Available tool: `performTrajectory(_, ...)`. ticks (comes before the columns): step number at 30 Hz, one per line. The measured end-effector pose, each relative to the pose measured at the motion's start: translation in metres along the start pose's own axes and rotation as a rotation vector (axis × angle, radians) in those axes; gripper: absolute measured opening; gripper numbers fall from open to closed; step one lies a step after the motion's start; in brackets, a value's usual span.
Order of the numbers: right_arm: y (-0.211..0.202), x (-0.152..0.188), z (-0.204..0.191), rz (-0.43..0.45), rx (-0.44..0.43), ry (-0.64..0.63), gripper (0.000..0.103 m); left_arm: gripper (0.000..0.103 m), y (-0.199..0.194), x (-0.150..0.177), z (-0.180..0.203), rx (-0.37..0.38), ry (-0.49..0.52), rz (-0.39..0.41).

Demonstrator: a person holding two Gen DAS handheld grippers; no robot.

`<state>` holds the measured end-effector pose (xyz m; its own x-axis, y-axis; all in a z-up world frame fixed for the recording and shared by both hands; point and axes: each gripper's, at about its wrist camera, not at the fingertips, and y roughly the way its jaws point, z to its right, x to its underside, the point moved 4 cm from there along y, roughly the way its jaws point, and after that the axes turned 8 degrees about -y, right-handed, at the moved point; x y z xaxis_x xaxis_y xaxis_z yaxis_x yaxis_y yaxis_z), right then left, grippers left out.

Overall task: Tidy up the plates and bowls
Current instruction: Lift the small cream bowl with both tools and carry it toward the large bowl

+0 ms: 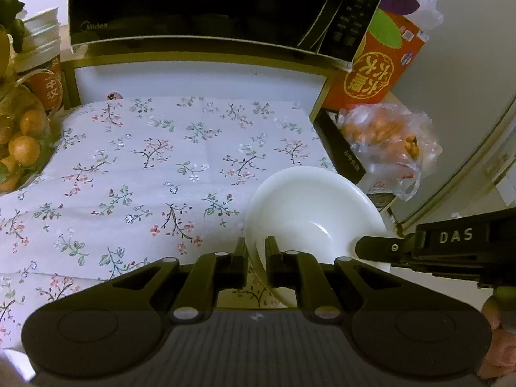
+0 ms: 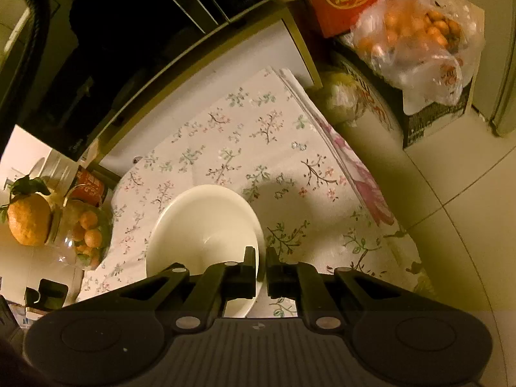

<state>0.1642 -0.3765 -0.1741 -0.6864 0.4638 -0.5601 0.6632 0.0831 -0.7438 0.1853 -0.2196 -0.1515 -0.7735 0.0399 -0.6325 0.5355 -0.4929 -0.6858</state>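
White bowl rim pinched by both claws: left claw on its left edge, right claw on its right edge. Bowl sits at the near right part of floral cloth on desk. Microwave behind, oranges bag right, fruit jar left.

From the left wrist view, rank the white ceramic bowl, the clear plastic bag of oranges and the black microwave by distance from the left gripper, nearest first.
1. White ceramic bowl: its rim sits between the left gripper fingers.
2. Clear plastic bag of oranges: farther back, to the right.
3. Black microwave: at the back, on its shelf.
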Motion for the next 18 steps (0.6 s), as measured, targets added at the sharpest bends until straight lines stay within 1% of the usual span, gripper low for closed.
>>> performTrajectory(3, -0.002, 0.004, -0.006, 0.005, 0.020, -0.037, 0.005, 0.010, -0.004, 0.004, 0.002, -0.018, 0.017, 0.007)
performTrajectory(6, -0.006, 0.005, -0.011, 0.014, 0.027, -0.065, 0.005, 0.010, -0.008, 0.005, 0.000, -0.012, 0.006, -0.002)
performTrajectory(14, -0.024, 0.012, -0.021, 0.046, 0.002, -0.106, 0.006, 0.010, -0.037, 0.009, 0.001, 0.014, 0.044, 0.029)
performTrajectory(18, -0.032, 0.019, -0.029, 0.056, 0.000, -0.132, 0.006, 0.010, -0.047, 0.013, 0.000, 0.013, 0.035, 0.026)
